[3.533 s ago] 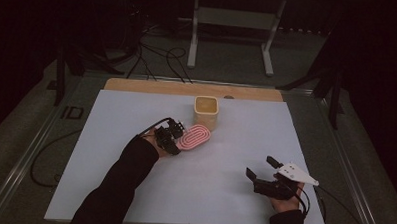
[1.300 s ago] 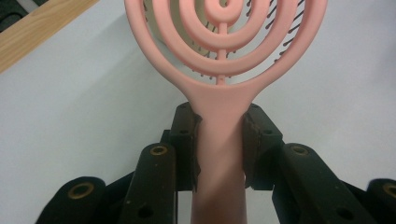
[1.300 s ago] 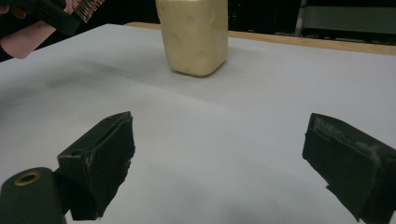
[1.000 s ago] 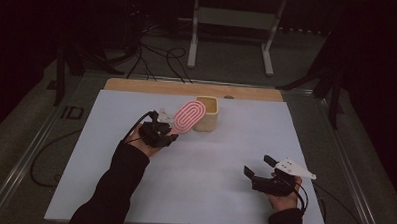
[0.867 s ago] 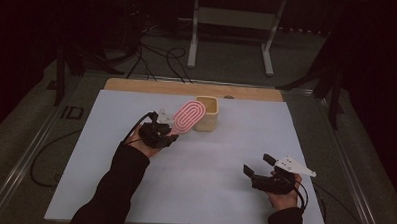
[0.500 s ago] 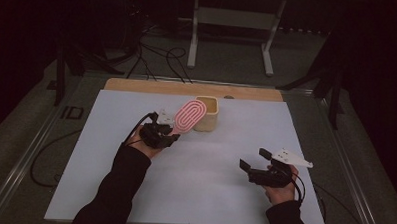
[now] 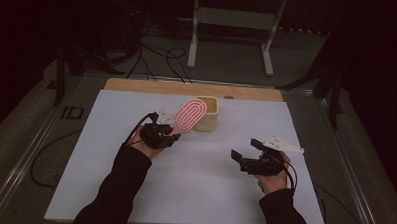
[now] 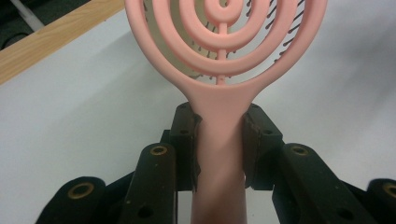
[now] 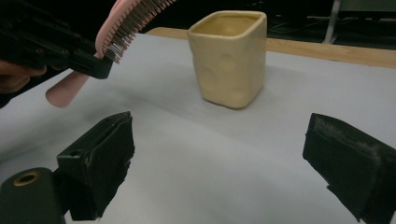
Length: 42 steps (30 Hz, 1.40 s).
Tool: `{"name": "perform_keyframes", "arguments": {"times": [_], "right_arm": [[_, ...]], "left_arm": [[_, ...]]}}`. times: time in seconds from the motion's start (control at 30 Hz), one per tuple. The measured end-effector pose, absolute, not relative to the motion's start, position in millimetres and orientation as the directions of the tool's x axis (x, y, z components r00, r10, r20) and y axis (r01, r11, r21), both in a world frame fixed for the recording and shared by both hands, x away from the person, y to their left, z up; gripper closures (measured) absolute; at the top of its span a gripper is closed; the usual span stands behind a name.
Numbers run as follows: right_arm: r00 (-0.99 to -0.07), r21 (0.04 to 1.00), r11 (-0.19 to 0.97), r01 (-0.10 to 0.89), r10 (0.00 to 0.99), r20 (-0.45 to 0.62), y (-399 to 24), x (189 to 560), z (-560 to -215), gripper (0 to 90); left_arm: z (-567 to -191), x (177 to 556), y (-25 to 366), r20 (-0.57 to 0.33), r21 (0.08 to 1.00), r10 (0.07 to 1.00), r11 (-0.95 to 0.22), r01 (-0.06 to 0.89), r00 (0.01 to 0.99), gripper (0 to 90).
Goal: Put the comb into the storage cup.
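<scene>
A pink hairbrush with a ringed oval head is lifted off the table, head tilted toward a cream square cup. My left gripper is shut on the brush's handle, with both pads pressing its sides. The brush's bristles face the table, beside the cup. My right gripper hovers over the table's right half, jaws wide open with nothing between them, pointing toward the cup. In the right gripper view the open gripper frames bare table.
The white table has a wooden strip along its far edge. A metal stand and cables lie on the floor behind. Dark floor surrounds the table on both sides.
The left gripper has lifted the brush from the table and holds it still near the cup. The right gripper has moved left and up toward the middle, jaws open.
</scene>
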State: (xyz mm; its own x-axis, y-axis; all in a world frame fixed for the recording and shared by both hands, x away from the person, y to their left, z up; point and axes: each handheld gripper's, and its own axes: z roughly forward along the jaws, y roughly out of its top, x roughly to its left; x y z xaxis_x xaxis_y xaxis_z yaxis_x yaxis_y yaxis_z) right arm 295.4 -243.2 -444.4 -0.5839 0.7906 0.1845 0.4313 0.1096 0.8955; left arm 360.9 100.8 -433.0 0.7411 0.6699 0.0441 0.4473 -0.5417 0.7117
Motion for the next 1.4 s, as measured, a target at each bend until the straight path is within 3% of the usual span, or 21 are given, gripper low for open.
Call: {"name": "perform_keyframes", "arguments": {"times": [1.4], "right_arm": [[-0.619,0.882,0.105,0.460,0.750,0.234,-194.2,333.4,-408.6,8.7]], "left_arm": [[-428.7,352.8,95.1,0.060,0.755,0.681,-0.510,0.413,0.730,70.0]]}}
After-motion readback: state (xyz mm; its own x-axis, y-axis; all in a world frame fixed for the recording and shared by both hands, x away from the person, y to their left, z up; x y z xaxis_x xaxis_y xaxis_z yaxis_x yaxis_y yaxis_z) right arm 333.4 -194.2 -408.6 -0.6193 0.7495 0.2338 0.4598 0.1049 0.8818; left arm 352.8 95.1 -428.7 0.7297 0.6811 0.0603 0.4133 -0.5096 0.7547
